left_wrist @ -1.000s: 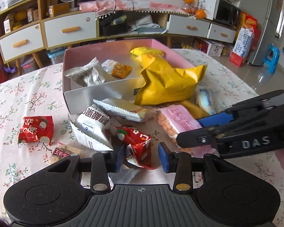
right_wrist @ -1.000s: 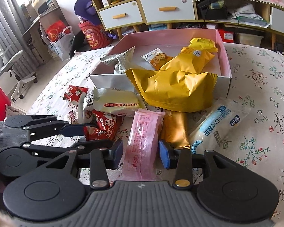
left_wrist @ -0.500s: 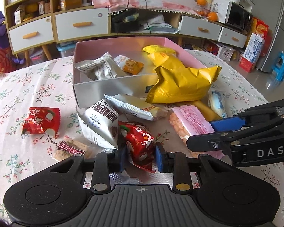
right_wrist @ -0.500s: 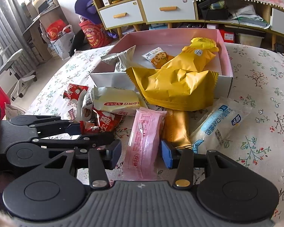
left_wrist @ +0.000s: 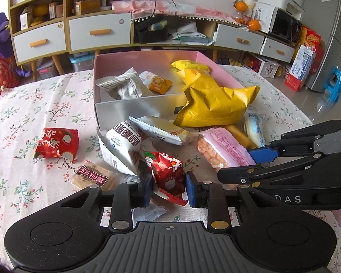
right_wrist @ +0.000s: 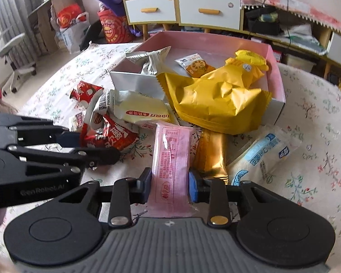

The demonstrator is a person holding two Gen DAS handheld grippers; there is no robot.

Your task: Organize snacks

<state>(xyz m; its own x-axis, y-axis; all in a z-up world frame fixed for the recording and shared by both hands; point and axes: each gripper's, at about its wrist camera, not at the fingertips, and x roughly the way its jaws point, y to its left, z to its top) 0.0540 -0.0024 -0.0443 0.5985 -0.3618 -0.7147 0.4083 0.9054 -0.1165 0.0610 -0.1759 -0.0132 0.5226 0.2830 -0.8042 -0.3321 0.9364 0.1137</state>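
Observation:
My left gripper (left_wrist: pixel 168 190) is shut on a red snack packet (left_wrist: pixel 168 175) lifted just off the floral tablecloth. My right gripper (right_wrist: pixel 170 187) is shut on a long pink snack packet (right_wrist: pixel 171 157), which also shows in the left wrist view (left_wrist: pixel 222 152). The pink-lined box (left_wrist: pixel 134 109) stands behind and holds a grey-white packet (left_wrist: pixel 122 86), an orange packet (left_wrist: pixel 158 84) and yellow bags (left_wrist: pixel 216 102), one hanging over its front wall. The left gripper also shows in the right wrist view (right_wrist: pixel 79 141).
Loose on the cloth: another red packet (left_wrist: pixel 56 143), a brown-labelled biscuit (left_wrist: pixel 92 176), white packets (left_wrist: pixel 122 145), a gold packet (right_wrist: pixel 212 154) and a blue-white packet (right_wrist: pixel 264 154). Cabinets with drawers (left_wrist: pixel 100 34) stand behind the table.
Both grippers have closed on their packets. The left one has drawn the red packet back and raised it slightly; the right one has tightened on the pink packet.

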